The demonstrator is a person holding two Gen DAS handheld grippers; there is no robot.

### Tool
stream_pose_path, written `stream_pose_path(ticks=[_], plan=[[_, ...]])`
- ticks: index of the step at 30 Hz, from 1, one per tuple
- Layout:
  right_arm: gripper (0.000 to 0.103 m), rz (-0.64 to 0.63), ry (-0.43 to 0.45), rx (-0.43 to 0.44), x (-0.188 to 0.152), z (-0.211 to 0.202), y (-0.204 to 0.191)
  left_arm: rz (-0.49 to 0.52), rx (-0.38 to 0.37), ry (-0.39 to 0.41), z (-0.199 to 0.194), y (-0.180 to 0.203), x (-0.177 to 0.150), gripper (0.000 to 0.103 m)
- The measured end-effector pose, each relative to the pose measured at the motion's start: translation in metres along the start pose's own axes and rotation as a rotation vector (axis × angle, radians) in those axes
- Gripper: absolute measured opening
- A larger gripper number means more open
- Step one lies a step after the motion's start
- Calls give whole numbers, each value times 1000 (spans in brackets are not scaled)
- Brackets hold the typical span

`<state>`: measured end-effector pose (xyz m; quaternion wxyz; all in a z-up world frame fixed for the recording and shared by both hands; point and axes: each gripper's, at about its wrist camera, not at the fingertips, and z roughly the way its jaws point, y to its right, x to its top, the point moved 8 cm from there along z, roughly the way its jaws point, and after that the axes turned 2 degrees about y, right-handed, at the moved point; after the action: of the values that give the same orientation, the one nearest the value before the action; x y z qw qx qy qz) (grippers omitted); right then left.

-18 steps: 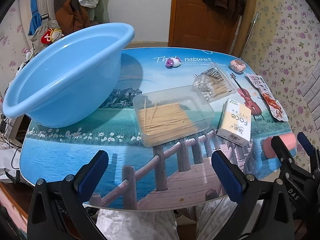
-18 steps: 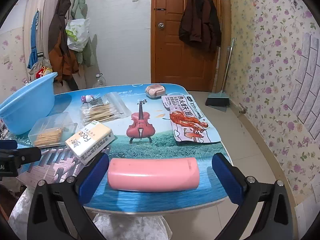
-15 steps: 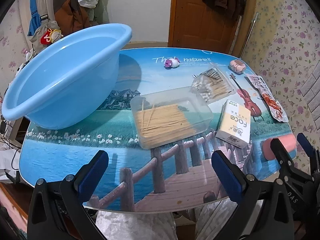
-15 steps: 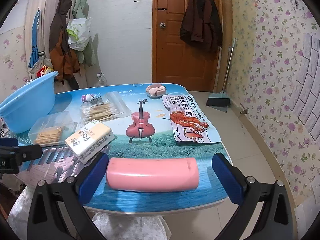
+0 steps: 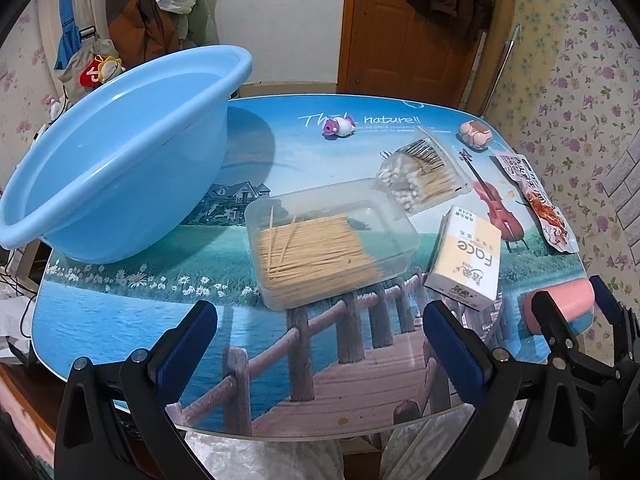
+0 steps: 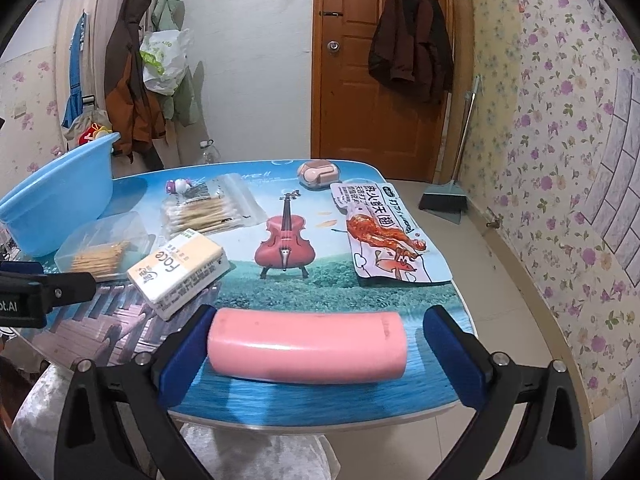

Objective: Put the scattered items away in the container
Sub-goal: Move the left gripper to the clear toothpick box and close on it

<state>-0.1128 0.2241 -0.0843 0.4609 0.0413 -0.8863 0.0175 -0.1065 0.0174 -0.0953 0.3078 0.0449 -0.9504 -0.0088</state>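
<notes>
The left tongs (image 5: 320, 344) hang released over the near edge of the table (image 5: 120, 320), blue pads spread wide with nothing between them. From them, the clear toothpick box (image 5: 328, 248) lies at about 12 o'clock, just beyond the pads and apart from them, its sticks heaped toward its left end. The blue basin (image 5: 116, 160) sits at about 10 o'clock, tilted, one side of its rim raised and its base on the far left of the table. At about 1 o'clock lies a bag of cotton swabs (image 5: 424, 178), with the tissue pack (image 5: 466, 258) at 2 o'clock, just beside the box's right end. A small purple toy (image 5: 339, 126) rests at 12 o'clock near the far edge, and a pink round case (image 5: 475, 134) at the far right corner. The right tongs (image 6: 316, 344) are also released, pads wide apart, and the pink case (image 6: 307, 346) lies crosswise between them on the near edge of the table; the left pad is just beside its left end, the right pad stands clear of its right end, and whether the left pad touches cannot be told. From these tongs, the tissue pack sits at 10 o'clock, the snack packet (image 6: 384, 232) at 1 o'clock, and the basin far off at 10 o'clock.
</notes>
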Motion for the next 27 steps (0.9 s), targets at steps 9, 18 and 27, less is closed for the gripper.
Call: stream_pose_path(ticks=[9,18,27], plan=[[89,1,-8,61,-3,5,-5,-33,-6,1,6,1,7,103],[89,20,-3,72,-4,6,-4,-72,-1,-3,15,7,14,103],[89,19,1,69,-4,6,-4,-180,40,4,23,-1,19,103]])
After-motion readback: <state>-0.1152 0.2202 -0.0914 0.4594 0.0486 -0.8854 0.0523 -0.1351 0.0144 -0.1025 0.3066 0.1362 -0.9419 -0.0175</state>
